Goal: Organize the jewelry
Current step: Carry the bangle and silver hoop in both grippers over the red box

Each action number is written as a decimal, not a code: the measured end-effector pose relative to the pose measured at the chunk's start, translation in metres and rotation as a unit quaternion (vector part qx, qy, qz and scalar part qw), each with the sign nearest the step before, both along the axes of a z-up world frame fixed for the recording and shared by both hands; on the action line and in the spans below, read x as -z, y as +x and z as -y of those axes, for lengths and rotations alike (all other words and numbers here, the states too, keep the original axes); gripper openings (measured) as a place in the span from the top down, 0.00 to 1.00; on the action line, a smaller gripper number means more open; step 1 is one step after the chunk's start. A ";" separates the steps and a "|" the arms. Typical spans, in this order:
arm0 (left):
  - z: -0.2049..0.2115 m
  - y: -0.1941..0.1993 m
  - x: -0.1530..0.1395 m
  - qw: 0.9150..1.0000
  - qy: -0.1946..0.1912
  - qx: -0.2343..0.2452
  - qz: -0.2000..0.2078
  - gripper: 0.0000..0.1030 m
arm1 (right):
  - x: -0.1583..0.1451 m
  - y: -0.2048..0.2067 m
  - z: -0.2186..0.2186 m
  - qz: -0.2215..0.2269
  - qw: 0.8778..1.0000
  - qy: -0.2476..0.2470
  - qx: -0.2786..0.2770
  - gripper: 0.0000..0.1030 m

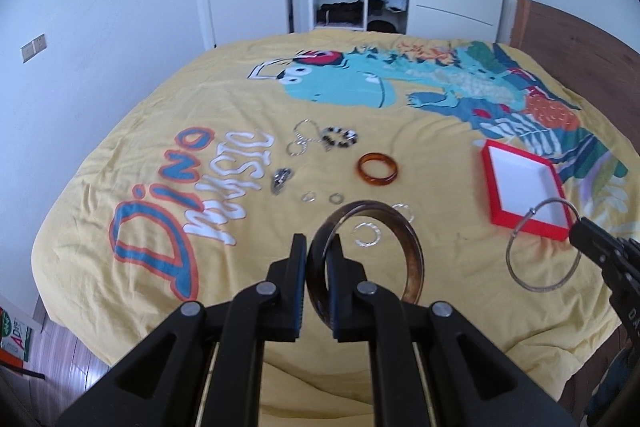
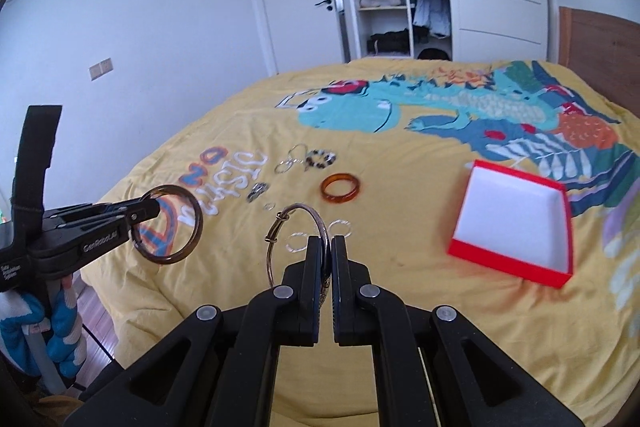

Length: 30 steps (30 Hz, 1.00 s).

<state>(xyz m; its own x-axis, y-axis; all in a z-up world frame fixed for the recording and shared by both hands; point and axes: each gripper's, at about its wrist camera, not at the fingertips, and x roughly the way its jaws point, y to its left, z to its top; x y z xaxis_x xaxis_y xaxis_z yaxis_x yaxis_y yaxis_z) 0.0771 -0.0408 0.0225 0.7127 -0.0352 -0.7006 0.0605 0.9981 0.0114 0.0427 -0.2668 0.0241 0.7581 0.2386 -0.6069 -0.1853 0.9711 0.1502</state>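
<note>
While lifted above the yellow bedspread (image 1: 120, 155), clamps a glossy dark tortoiseshell bangle (image 1: 412, 259) between black ribbed fingers: left gripper (image 1: 318, 247), closed on the rim. Right gripper (image 2: 327, 247): pinches a thin silver wire bangle (image 2: 280, 227), round, with a small wrapped clasp. Matte red box (image 2: 508, 259), white inside, open, lying to the right on the cloth. Amber bangle (image 1: 377, 167), beaded bracelet (image 1: 340, 137), small silver hoops (image 1: 366, 235) resting on the cloth. Printed: "Dino music"; on the left tool, "GenRobot.AI".
</note>
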 end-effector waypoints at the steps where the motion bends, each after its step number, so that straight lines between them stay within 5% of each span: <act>1: 0.005 0.001 -0.004 1.000 -0.002 0.006 0.003 0.91 | -0.004 0.000 0.005 0.004 1.000 -0.001 0.005 0.95; 16: 0.132 0.067 -0.017 0.995 0.009 0.097 -0.007 0.91 | -0.027 0.046 0.135 0.027 0.993 -0.009 0.113 0.95; 23: 0.230 0.115 0.015 0.986 0.013 0.163 -0.038 0.91 | 0.016 0.085 0.216 -0.010 0.985 0.004 0.170 0.95; 30: 0.309 0.163 0.081 0.975 0.011 0.198 -0.099 0.91 | 0.079 0.120 0.262 -0.063 0.978 0.026 0.199 0.95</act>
